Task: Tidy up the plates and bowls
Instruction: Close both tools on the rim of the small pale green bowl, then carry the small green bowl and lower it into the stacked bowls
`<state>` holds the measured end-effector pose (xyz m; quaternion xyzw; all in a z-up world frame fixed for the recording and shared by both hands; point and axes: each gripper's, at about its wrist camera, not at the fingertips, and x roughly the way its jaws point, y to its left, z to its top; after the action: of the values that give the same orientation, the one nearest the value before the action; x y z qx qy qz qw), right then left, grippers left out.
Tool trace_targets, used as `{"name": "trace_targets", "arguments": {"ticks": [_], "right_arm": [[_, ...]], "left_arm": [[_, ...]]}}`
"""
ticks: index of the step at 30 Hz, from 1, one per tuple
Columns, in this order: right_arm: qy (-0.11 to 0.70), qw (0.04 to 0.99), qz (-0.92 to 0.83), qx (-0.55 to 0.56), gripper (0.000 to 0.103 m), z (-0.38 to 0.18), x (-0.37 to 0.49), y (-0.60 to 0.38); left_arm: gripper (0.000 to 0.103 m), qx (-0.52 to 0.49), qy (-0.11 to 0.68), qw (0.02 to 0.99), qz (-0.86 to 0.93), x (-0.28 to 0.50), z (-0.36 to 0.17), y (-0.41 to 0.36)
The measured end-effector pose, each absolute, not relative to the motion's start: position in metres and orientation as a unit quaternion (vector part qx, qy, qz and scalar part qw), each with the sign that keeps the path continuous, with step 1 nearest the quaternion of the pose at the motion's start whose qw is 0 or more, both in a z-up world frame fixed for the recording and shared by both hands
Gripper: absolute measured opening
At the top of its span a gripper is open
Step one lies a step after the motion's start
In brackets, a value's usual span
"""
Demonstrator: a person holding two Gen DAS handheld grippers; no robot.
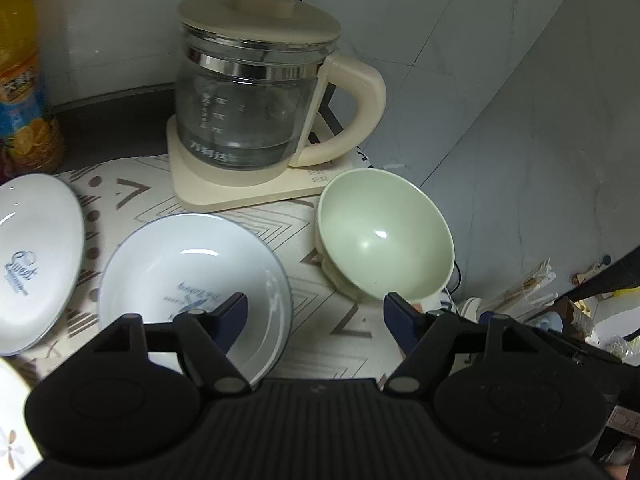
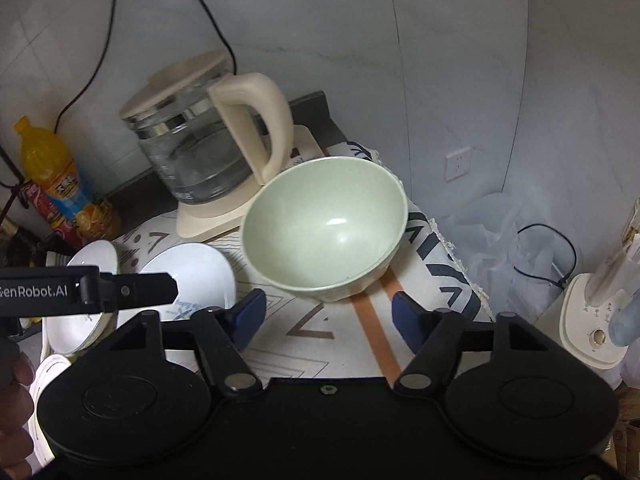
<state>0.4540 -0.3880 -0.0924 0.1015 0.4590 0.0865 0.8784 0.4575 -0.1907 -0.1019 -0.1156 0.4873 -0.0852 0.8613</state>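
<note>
Left claw: jaws spread wide, gripping nothing. A white bowl lies on the tabletop under its left finger. Right claw: jaws wide apart, empty. The green bowl sits just ahead, centred between its fingers, beside the kettle.

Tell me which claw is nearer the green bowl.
Right, probably. The right claw hangs open just before the green bowl; the left claw is open, with the bowl off its right fingertip.
</note>
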Motion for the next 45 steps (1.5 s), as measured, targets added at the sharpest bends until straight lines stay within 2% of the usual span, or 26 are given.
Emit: {"name": "trace_targets", "arguments": {"ticks": [7, 13, 20, 23, 28, 45], "right_arm": [[0.477, 0.864, 0.086, 0.135, 0.053, -0.110, 0.483, -0.404], [0.491, 0.855, 0.075, 0.146, 0.049, -0.128, 0.503, -0.409], [0.519, 0.841, 0.075, 0.135, 0.042, -0.148, 0.519, -0.399], [0.524, 0.838, 0.069, 0.136, 0.039, -0.156, 0.521, -0.397], [0.518, 0.841, 0.058, 0.145, 0.029, -0.156, 0.519, -0.402], [0.476, 0.865, 0.068, 0.144, 0.026, -0.114, 0.478, -0.387]], "left_arm": [[0.070, -0.112, 0.497, 0.856, -0.083, 0.487, -0.121, -0.207], [0.059, -0.104, 0.505, 0.852, -0.086, 0.508, -0.136, -0.219], [0.027, -0.107, 0.534, 0.835, -0.079, 0.525, -0.163, -0.228], [0.020, -0.115, 0.532, 0.834, -0.084, 0.524, -0.169, -0.226], [0.018, -0.106, 0.530, 0.836, -0.090, 0.524, -0.170, -0.229], [0.019, -0.107, 0.497, 0.856, -0.097, 0.484, -0.125, -0.199]]}}
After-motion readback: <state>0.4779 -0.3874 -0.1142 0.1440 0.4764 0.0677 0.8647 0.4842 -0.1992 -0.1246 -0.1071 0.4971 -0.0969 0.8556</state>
